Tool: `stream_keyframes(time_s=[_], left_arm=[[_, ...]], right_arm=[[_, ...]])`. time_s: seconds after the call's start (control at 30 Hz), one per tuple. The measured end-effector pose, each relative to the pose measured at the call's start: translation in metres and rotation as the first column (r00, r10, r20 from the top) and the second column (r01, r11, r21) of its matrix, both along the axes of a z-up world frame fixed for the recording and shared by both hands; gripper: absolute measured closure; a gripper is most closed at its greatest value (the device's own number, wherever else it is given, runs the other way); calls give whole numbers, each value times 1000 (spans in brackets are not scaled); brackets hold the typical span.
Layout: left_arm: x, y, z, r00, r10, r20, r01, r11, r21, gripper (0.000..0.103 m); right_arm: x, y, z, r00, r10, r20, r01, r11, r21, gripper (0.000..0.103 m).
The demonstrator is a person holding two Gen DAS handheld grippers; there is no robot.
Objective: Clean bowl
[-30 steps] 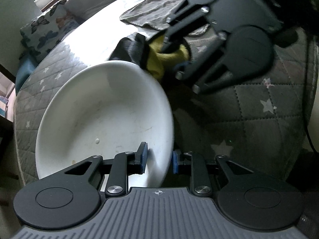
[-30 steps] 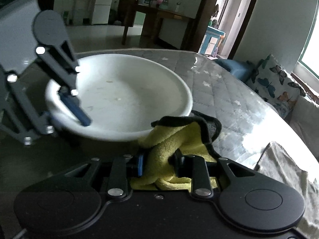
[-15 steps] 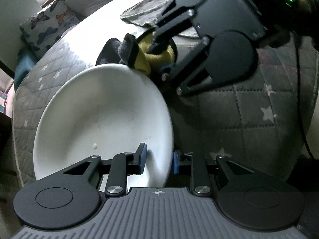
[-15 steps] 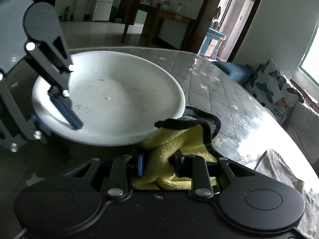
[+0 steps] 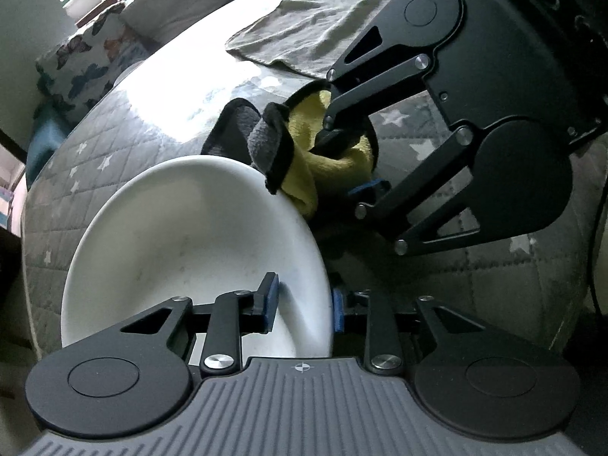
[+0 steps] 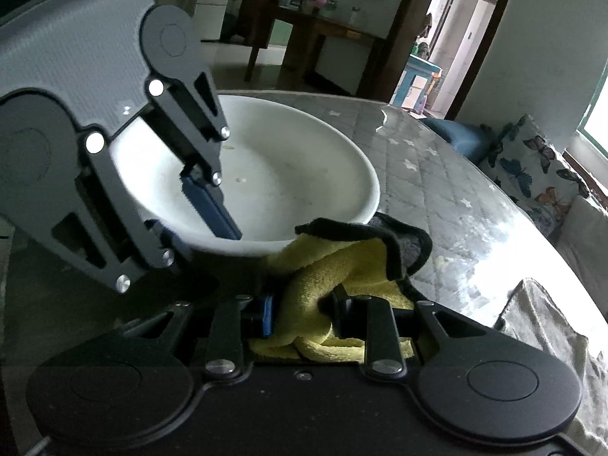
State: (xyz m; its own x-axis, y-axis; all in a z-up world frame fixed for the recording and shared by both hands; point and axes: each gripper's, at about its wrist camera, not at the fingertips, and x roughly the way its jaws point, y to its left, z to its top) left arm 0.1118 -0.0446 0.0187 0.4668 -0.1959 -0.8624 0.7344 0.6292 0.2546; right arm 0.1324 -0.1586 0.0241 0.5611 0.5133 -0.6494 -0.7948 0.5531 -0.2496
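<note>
My left tongs (image 5: 304,309) pinch rim of bowl (image 5: 182,243), tilted above quilted counter (image 5: 513,288). My right tongs (image 6: 304,309) clamp yellow cloth (image 6: 342,266). Cloth has moved from beside bowl onto rim. Judgement: wiping about to begin; specks remain inside.

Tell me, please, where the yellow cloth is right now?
The yellow cloth is clamped in the right gripper, pressed against the near rim of the white bowl that the left gripper holds by its edge.
</note>
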Motion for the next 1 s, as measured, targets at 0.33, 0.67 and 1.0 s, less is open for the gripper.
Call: stream_keyframes(time_s=[0.33, 0.67, 1.0], left_arm=[[-23, 22, -2, 997, -83, -8, 83, 997, -7, 77], [-33, 31, -4, 992, -124, -4, 124, 992, 4, 77], [-26, 30, -5, 991, -129, -18, 129, 992, 3, 77]], right_arm=[[-34, 5, 6, 999, 42, -24, -42, 999, -5, 74], [-27, 13, 6, 999, 28, -18, -28, 1000, -10, 74], [1, 11, 2, 1000, 3, 15, -3, 1000, -17, 73]])
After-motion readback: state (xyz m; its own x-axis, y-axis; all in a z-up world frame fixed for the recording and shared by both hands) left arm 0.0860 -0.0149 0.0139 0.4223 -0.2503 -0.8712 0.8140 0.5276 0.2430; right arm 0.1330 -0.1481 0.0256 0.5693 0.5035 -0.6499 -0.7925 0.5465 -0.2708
